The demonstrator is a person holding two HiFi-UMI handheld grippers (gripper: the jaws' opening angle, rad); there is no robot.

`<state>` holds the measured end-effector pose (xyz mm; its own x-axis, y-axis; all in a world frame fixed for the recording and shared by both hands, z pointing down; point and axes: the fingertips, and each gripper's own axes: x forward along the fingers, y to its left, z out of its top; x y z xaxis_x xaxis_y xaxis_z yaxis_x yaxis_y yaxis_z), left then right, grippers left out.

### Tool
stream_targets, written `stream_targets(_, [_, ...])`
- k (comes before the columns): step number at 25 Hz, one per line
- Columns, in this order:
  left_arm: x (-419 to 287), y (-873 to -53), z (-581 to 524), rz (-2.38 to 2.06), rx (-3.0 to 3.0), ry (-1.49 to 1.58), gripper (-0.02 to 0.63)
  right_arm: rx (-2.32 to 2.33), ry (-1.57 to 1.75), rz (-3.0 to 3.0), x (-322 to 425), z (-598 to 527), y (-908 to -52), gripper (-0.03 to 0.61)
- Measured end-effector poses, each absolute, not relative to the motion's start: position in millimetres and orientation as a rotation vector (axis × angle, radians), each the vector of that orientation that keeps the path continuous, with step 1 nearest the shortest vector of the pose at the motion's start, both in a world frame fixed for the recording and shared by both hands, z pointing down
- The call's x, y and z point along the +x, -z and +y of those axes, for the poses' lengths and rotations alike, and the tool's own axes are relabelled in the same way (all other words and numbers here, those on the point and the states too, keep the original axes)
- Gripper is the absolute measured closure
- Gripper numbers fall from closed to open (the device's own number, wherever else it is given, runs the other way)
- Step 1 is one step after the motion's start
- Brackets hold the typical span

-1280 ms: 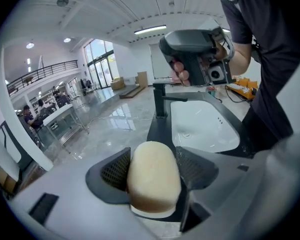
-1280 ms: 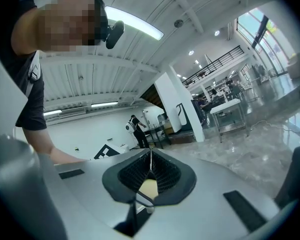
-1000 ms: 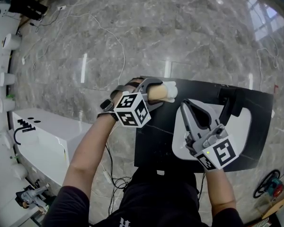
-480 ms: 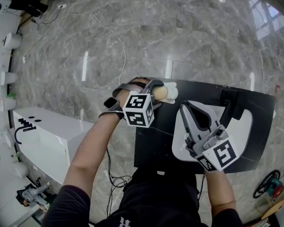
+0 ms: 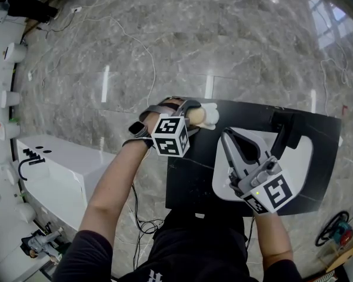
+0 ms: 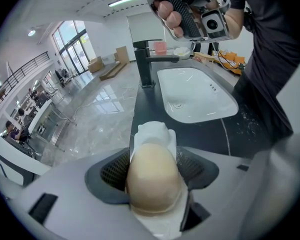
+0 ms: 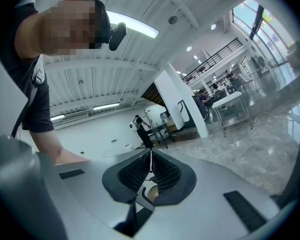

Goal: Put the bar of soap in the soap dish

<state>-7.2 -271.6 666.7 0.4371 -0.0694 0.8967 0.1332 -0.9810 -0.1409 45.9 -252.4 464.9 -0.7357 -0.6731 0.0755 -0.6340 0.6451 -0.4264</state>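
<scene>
The beige bar of soap (image 6: pixel 154 176) lies between the pads of my left gripper (image 6: pixel 154 171), which is shut on it. Right under and beyond the bar is the white soap dish (image 6: pixel 154 133); the bar looks seated in it. In the head view the left gripper (image 5: pixel 195 115) holds the soap (image 5: pixel 194 116) at the black counter's far left corner, with the dish (image 5: pixel 211 114) poking out past it. My right gripper (image 5: pixel 226 135) hovers over the sink, shut and empty; in its own view the right gripper (image 7: pixel 150 170) has its pads pressed together.
A white sink (image 5: pixel 300 157) is set in the black counter (image 5: pixel 188 181), with a black faucet (image 5: pixel 285 128) at its far side. The left gripper view shows the sink (image 6: pixel 195 96), the faucet (image 6: pixel 147 64) and a pink item (image 6: pixel 160 47) behind it. Marble floor surrounds the counter.
The left gripper turned and shifted slightly right with the soap toward the dish, then held still. The right gripper drifted a little left.
</scene>
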Motion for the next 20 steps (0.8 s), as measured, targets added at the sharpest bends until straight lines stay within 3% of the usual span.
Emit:
stream_targets(10, [-0.2,-641.4,-280.1,0.053,-2.611,1.441,0.322,-1.074,0.644,2.784,43.8,-247.6,-455.0,0.569])
stream_targets(17, [8.3,-568.9,-267.9,0.263,-2.810,1.177,0.326,-1.145,0.610,2.784,42.9,-246.5,-440.5,0.569])
stream_targets(20, [6.3,-528.7,-259.7,0.411,-2.924,1.001,0.361,-1.222,0.590,2.784,42.9,-247.8,-430.6,0.569])
